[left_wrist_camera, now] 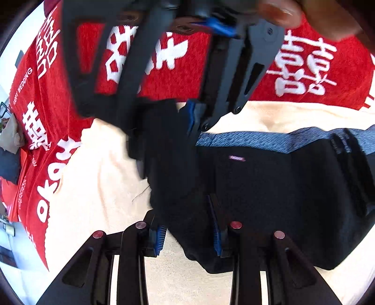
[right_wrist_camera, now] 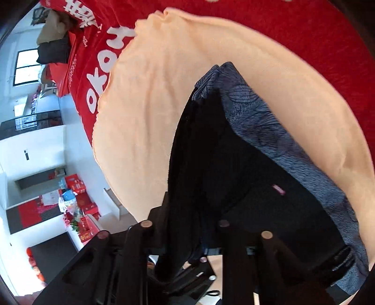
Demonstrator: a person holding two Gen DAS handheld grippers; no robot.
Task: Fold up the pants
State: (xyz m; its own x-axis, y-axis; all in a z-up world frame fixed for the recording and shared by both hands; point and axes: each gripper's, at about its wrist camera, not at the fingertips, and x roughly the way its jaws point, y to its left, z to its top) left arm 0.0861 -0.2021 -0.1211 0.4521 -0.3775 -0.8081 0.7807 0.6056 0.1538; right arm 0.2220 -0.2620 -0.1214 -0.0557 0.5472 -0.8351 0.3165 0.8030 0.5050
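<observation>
Black pants [left_wrist_camera: 269,194] with a small pink label and a grey-blue patterned lining lie folded on a cream towel [left_wrist_camera: 98,178]. My left gripper [left_wrist_camera: 187,232] is at the pants' near edge, its jaws apart with the fabric edge between the blue pads. My right gripper [left_wrist_camera: 185,126] comes in from above and pinches a raised fold of the black cloth. In the right wrist view the pants [right_wrist_camera: 234,169] hang up between the right gripper's fingers [right_wrist_camera: 182,234], which are shut on the cloth.
The towel [right_wrist_camera: 150,112] lies on a red blanket [left_wrist_camera: 182,58] with white characters. A hand [left_wrist_camera: 293,14] holds the right gripper at the top. To the left, beyond the bed edge, are white cabinets and red boxes [right_wrist_camera: 79,201].
</observation>
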